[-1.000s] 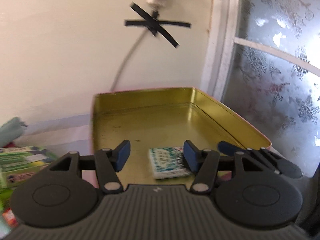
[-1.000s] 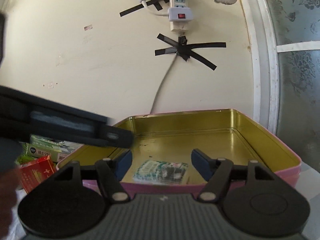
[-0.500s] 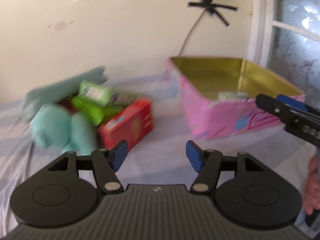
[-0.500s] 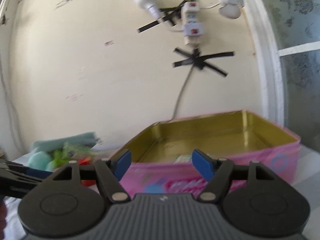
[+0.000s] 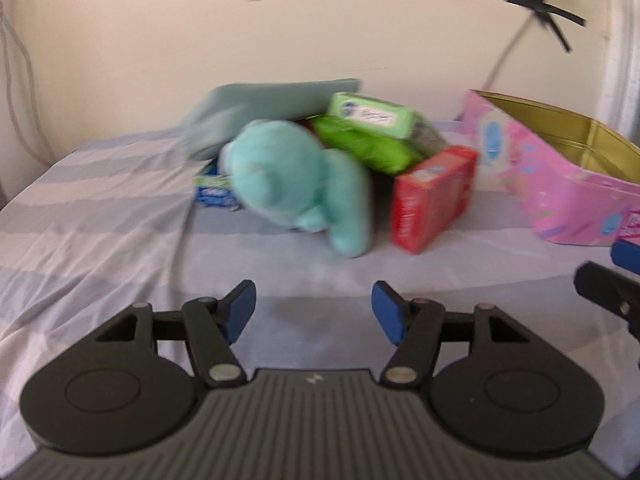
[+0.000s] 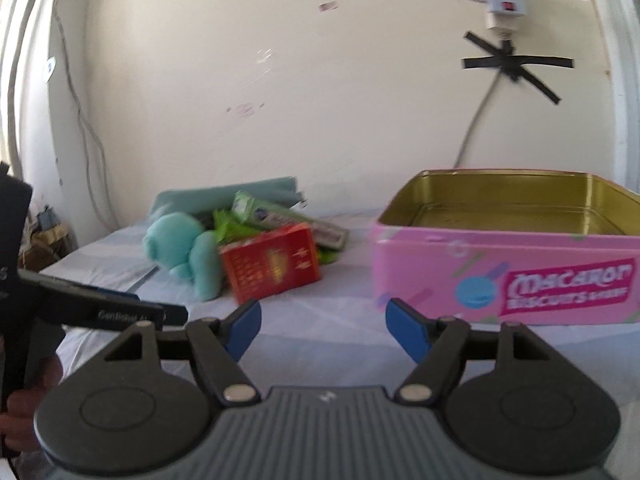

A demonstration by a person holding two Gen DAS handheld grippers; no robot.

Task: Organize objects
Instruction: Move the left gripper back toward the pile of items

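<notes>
- The left gripper (image 5: 313, 312) has swung away from the pink tin and now faces the pile of things on the bed. Its blue fingers (image 5: 239, 309) are spread apart, with nothing between them.
- The right gripper (image 6: 323, 328) has pulled back from the tin too. Its fingers (image 6: 405, 327) are apart and opening a bit more, and only bed sheet (image 6: 320, 344) shows between them.
- Just past the left gripper, at about 12 o'clock in its view, lies the teal plush toy (image 5: 296, 184). It leans on the pile.
- Right beside the toy, at about 1 o'clock, stands the red box (image 5: 434, 196), touching the pile.
- Behind those are the green packets (image 5: 372, 136) and a folded teal cloth (image 5: 264, 104) at the back.
- At the toy's other side, at about 11 o'clock, a small blue and green packet (image 5: 214, 190) peeks out.
- The pink macaron tin (image 6: 508, 264) sits open at 2 o'clock, apart from the pile. A second ago a small packet lay in it; from here I cannot see down to the bottom.
- So I think one thing is put away, and the hands are going for the next. The toy or the red box is nearest.
</notes>
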